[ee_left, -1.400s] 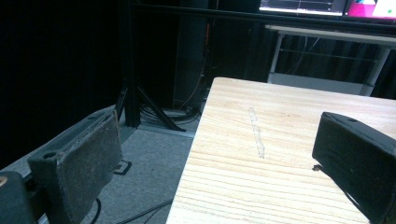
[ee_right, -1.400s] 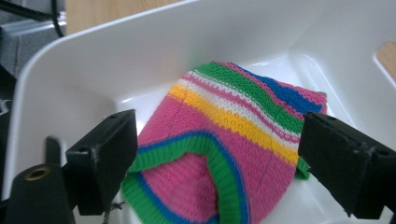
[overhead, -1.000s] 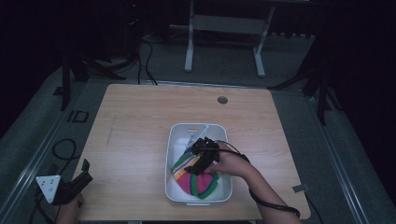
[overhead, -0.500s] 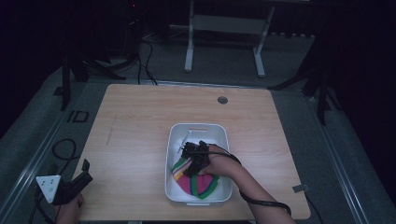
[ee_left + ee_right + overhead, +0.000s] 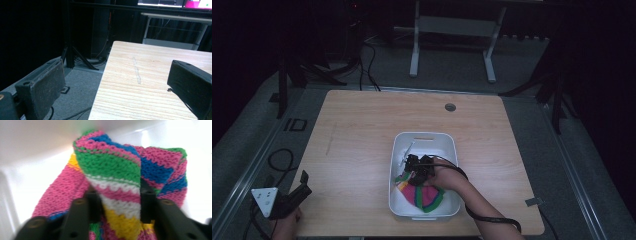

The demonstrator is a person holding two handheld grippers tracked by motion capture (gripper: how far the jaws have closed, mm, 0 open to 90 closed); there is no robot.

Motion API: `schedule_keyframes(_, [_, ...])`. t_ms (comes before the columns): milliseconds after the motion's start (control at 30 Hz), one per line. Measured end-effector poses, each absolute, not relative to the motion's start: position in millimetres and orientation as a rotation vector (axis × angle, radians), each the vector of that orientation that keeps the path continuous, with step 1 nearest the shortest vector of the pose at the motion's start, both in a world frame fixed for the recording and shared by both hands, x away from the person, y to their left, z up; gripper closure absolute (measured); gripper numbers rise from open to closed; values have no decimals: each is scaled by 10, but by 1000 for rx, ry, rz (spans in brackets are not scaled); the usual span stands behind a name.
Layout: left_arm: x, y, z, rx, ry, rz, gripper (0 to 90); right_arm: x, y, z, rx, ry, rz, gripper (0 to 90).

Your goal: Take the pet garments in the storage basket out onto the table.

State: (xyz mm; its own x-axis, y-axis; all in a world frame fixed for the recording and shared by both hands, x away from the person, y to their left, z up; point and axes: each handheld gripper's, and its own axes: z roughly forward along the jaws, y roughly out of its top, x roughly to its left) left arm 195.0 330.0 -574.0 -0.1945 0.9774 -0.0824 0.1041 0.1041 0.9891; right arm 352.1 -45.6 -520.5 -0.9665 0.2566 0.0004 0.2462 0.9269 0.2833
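**Right gripper clamped on knitted cloth inside the white bin**

Your right forearm reaches in from the table's near edge, wrist bent down into the white bin (image 5: 450, 145) near the middle of the wooden table (image 5: 362, 140). Your right gripper (image 5: 119, 202) pinches a fold of the striped knitted cloth (image 5: 112, 165), its jaws narrow around it. Your left gripper (image 5: 301, 186) hangs off the table's near left corner, jaws spread wide, holding nothing. No legible writing appears.
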Motion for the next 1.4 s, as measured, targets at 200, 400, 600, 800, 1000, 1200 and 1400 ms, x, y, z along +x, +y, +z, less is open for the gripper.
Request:
schedule_keyframes(200, [1948,3302,-5741,1118,1477,1219,19,3505,-496,-5117,381,3049,478,721])
schedule_keyframes(400, [1949,3301,-5740,1123,1478,1219,19,3497,-668,-4837,405,3013,630,727])
schedule_keyframes(600, [1949,3299,-5740,1122,1479,1222,19,3490,-812,-4525,406,2961,764,727])
schedule_keyframes(800, [1950,3299,-5740,1122,1480,1221,18,3445,-885,-4195,378,2908,892,727])
schedule_keyframes(1000, [1948,3300,-5741,1120,1477,1221,19,3422,-911,-3959,366,2846,945,726])
schedule_keyframes(1200, [1949,3300,-5740,1122,1477,1220,18,3421,-977,-3781,379,2801,1002,727])
schedule_keyframes(1400, [1949,3298,-5740,1124,1477,1223,19,3421,-1159,-3502,392,2733,1067,726])
